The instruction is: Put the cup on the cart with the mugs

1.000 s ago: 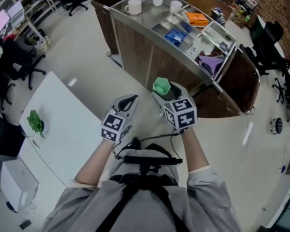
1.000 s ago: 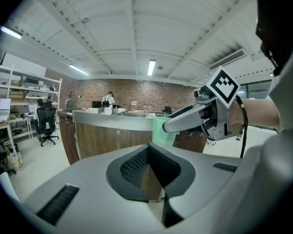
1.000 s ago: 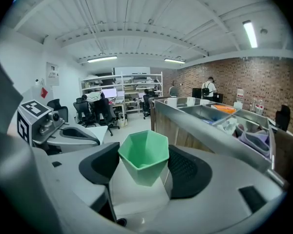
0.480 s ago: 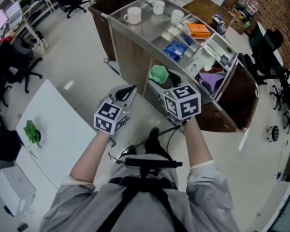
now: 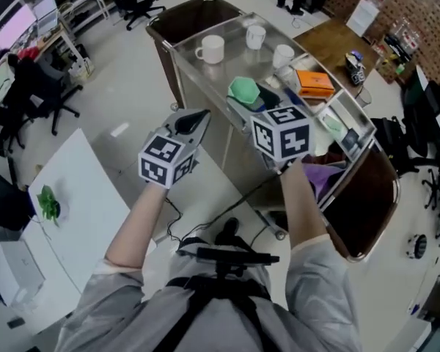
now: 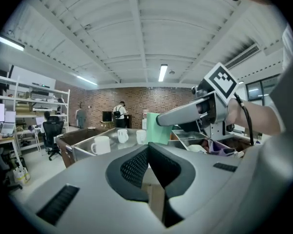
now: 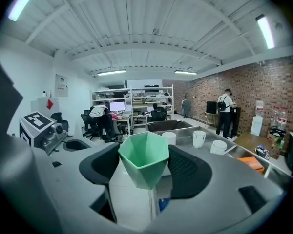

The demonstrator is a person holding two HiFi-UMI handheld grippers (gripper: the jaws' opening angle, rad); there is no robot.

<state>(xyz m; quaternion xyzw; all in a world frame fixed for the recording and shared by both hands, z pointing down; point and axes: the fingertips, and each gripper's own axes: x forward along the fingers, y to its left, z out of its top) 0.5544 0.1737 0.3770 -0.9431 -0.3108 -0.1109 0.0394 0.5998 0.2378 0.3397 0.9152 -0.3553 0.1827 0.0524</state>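
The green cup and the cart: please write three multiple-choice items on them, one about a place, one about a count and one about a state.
1. Where is the green cup?
A on the floor
B in the right claw
C on a chair

2. How many white mugs stand on the cart?
A two
B three
C five

3. What is the state of the left claw?
A shut and empty
B wide open
C shut on a mug

Answers:
1 B, the right gripper view shows the cup clamped between the pads.
2 B, the head view shows three on the top.
3 A, its pads meet with nothing between them.
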